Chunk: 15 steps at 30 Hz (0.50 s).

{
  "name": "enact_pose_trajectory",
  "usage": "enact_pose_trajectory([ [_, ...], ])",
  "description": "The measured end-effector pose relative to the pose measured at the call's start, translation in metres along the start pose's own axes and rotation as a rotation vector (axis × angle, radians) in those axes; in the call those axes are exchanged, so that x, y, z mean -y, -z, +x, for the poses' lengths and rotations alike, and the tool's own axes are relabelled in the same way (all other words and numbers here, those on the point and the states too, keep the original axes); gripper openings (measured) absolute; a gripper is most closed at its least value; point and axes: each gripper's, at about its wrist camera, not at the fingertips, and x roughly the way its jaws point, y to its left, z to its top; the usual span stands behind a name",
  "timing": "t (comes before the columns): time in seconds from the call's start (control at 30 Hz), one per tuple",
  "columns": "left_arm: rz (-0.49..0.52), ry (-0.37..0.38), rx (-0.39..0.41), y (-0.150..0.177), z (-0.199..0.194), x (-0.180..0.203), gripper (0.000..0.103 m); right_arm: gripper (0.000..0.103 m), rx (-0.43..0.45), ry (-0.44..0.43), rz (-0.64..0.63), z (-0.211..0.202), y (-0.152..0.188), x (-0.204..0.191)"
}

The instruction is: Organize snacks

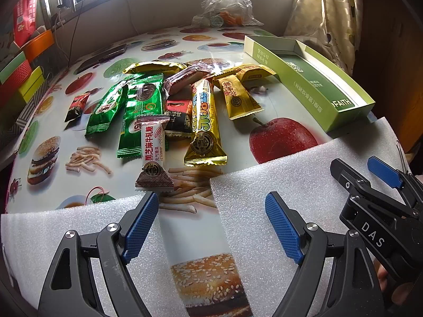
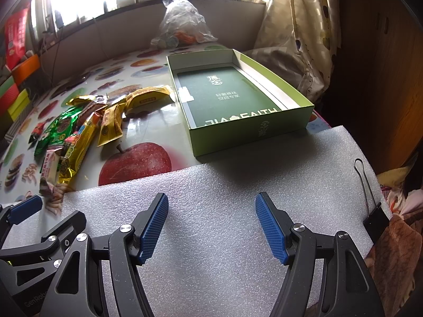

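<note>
Both tongs hang with their blue pads spread wide and nothing between them: the left tongs (image 1: 211, 227) over the near edge of the tabletop (image 1: 185, 235), the right tongs (image 2: 211, 227) over a white foam sheet (image 2: 211, 185). In the left wrist view the right tongs appear at 4 o'clock. At 12 o'clock from the left tongs lies a loose heap of snacks (image 1: 169, 105): a white nougat packet (image 1: 153, 153) nearest, a long yellow bar (image 1: 205, 121) just beside it at its 2 o'clock, green packets (image 1: 132, 111) at its 10 o'clock, and more yellow packets (image 1: 239, 97) farther back. An open green box (image 2: 238, 105) stands at 12 o'clock from the right tongs, touching the foam's far edge. A clear plastic bag (image 2: 182, 23) sits at the tabletop's far end.
</note>
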Motion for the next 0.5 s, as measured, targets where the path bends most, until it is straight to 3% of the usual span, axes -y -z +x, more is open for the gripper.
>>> enact_pose_trajectory([
  [0.5,0.000,0.000,-0.001,-0.0002,-0.0001,0.0004,0.083,0.069,0.000,0.001,0.000,-0.0003,0.0001,-0.0001],
])
